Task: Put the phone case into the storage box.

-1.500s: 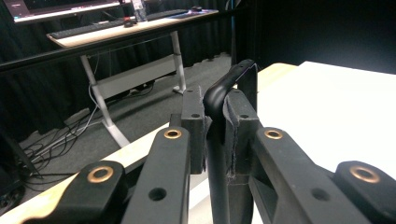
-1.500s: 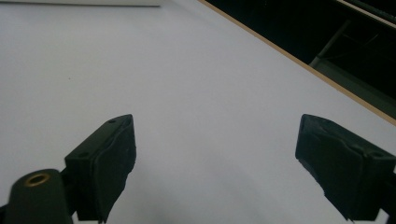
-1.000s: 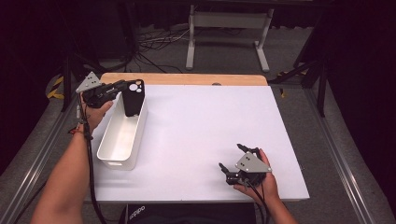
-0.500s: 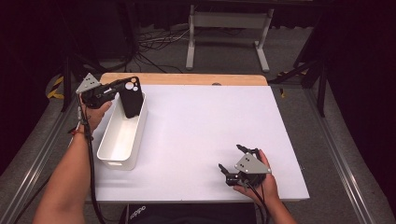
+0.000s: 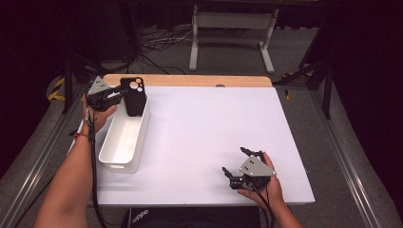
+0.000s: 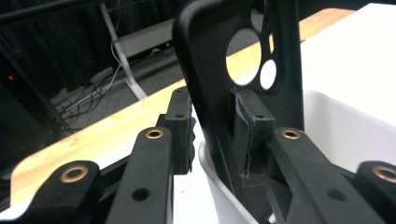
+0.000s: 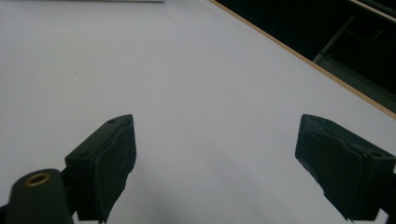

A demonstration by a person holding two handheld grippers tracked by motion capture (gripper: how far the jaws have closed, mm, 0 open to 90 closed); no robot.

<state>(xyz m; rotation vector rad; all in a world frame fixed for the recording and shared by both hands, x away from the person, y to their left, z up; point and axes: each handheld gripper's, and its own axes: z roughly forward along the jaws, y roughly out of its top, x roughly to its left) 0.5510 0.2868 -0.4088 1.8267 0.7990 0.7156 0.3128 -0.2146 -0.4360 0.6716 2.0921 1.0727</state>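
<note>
As the white table (image 5: pixel 209 128) carries little besides a white bin (image 5: pixel 124 142) along its left edge, the work reads plainly as setting a black phone case (image 5: pixel 133 96) into that bin; the step in hand looks like the release. The case stands nearly upright at the bin's far end, its lower edge inside the wall and its camera holes uppermost. The left gripper (image 5: pixel 119 93) reaches level from the left, forearm stretched along the table's edge; its jaws have just been opening, the case between them; in the left gripper view one pad (image 6: pixel 250 135) lies against the case while the other (image 6: pixel 183 128) stands clear of it. The right gripper (image 5: pixel 240 164) rests low near the front edge, hand beneath it, jaws wide apart on nothing. Next, I judge, the left jaws must part fully and back away without tipping the case.
</note>
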